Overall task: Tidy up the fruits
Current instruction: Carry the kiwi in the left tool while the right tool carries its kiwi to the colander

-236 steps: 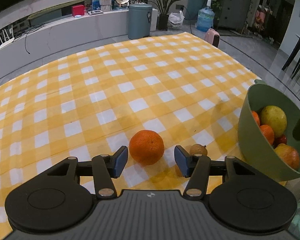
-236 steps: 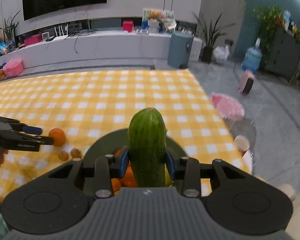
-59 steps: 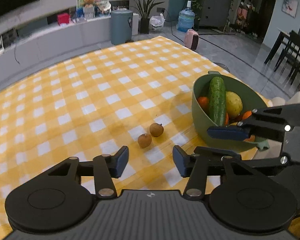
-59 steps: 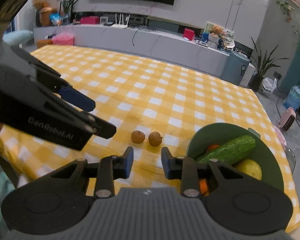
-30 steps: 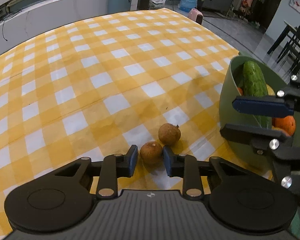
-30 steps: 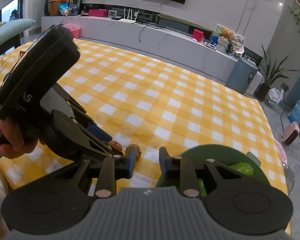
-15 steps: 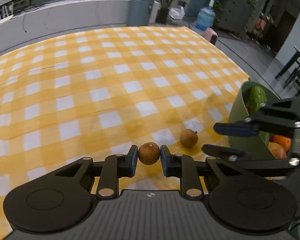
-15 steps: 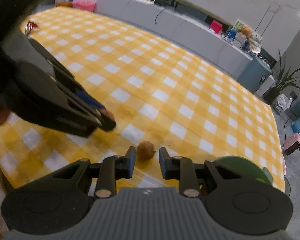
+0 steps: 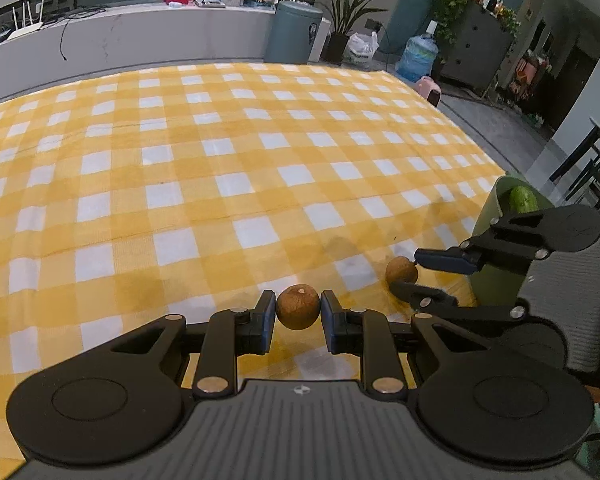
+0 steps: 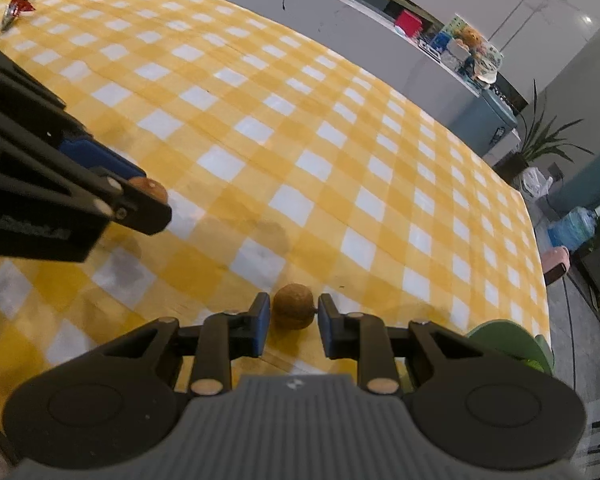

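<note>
My left gripper (image 9: 298, 314) is shut on a small brown round fruit (image 9: 298, 307) and holds it just above the yellow checked tablecloth (image 9: 220, 168). A second brown fruit (image 10: 293, 310) lies on the cloth between the fingers of my right gripper (image 10: 293, 318); small gaps show on both sides, so that gripper is open around it. The same fruit (image 9: 401, 271) and the right gripper's fingers (image 9: 444, 260) show at the right of the left wrist view. The green bowl (image 9: 496, 216) with a cucumber (image 9: 522, 199) stands at the right table edge.
The bowl's rim (image 10: 508, 340) sits just right of my right gripper. The left gripper body (image 10: 40, 184) fills the left of the right wrist view. A red wrapper (image 10: 18, 6) lies at the far left corner. The table edge runs close behind the bowl.
My left gripper has lifted the brown fruit it closed on. My right gripper has moved down so that the second brown fruit now sits between its fingers.
</note>
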The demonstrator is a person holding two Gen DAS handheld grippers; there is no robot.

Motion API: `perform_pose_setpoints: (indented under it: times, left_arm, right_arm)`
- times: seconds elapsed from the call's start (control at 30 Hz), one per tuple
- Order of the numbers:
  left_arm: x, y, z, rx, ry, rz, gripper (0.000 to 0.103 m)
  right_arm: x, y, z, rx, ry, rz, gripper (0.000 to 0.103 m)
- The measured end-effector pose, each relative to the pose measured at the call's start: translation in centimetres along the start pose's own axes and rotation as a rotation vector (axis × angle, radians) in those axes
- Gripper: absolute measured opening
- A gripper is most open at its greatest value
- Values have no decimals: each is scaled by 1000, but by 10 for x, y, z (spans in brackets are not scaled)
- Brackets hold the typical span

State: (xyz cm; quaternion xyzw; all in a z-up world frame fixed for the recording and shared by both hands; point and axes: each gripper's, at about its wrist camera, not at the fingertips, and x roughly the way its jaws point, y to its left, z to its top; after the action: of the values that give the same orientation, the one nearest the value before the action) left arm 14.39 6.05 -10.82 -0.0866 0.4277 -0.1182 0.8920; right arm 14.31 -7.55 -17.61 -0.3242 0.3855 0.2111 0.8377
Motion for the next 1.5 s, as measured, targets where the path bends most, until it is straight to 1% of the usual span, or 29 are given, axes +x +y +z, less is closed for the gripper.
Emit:
perform_pose_setpoints:
  times: [0.17, 0.27, 0.3, 0.4, 0.5, 0.63, 0.73, 0.9, 1.1, 1.3, 1.5]
  left_arm:
    - [-1, 2, -1, -6, -8, -21, 26]
    - [0, 2, -2, -8, -6, -31, 26]
    - [-1, 2, -2, -8, -5, -30, 26]
    - [-1, 1, -2, -13, -4, -28, 26]
    - [-1, -1, -1, -18, -3, -17, 26]
    - [-10, -8, 4, -21, -13, -3, 26]
    - [-22, -19, 9, -1, -35, 2, 26]
    - [-42, -38, 12, 37, -67, 31, 26]
    - [-59, -59, 10, 54, -77, 51, 26]
    - [-70, -86, 5, 72, -82, 43, 26]
    - [-73, -119, 2, 119, -72, 9, 26]
  right_arm:
    - [7, -1, 0, 11, 26, -15, 23]
    - [10, -3, -1, 26, 38, -21, 21]
    - [11, -3, -1, 27, 41, -23, 19]
    - [10, -3, -1, 33, 40, -22, 18]
    - [2, -2, -1, 38, 20, -14, 18]
    - [-16, 1, 1, 40, -15, 14, 18]
    - [-32, 1, 1, 59, -46, 42, 18]
    - [-65, -4, -2, 111, -109, 91, 18]
    - [-105, -18, -14, 182, -184, 130, 18]
    - [-139, -34, -39, 234, -241, 118, 18]
    - [-160, -59, -75, 303, -256, 98, 18]
